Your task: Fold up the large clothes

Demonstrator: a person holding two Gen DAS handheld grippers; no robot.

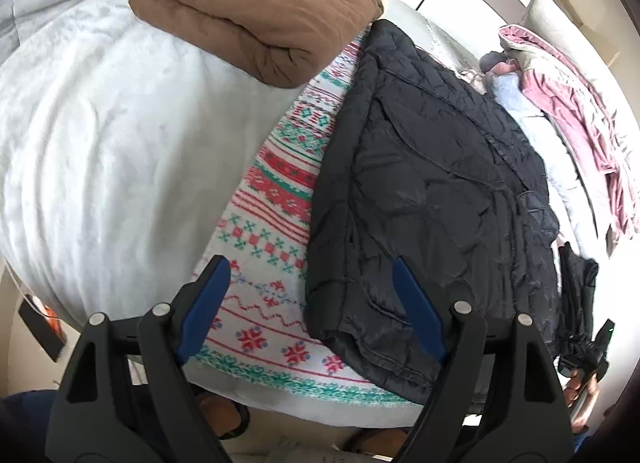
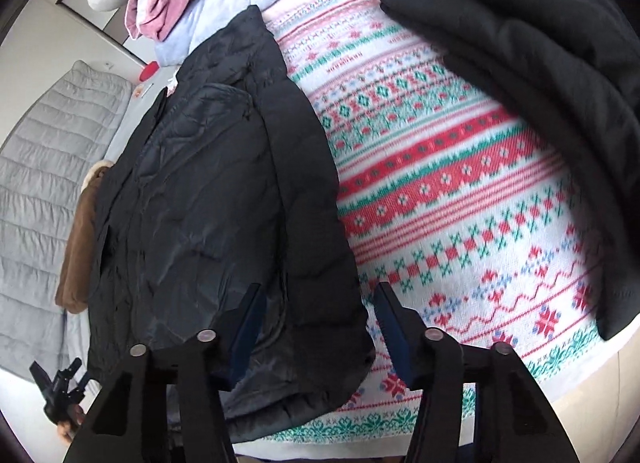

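A dark navy quilted jacket (image 1: 432, 199) lies flat along a red, green and white patterned blanket (image 1: 276, 199) on the bed. It also shows in the right wrist view (image 2: 208, 215), on the same blanket (image 2: 460, 191). My left gripper (image 1: 310, 303) is open and empty, hovering over the jacket's near left hem corner. My right gripper (image 2: 318, 321) is open and empty, above the jacket's near right hem. The other hand-held gripper shows small at the far right in the left wrist view (image 1: 588, 347) and at the lower left in the right wrist view (image 2: 60, 391).
A folded brown garment (image 1: 256, 11) lies on the white bedcover (image 1: 100, 143) at the back left. Pink and light blue clothes (image 1: 560, 103) are piled on the far right. A folded black garment (image 2: 528, 63) lies on the blanket's right part. A grey quilted cover (image 2: 44, 191) lies at the left.
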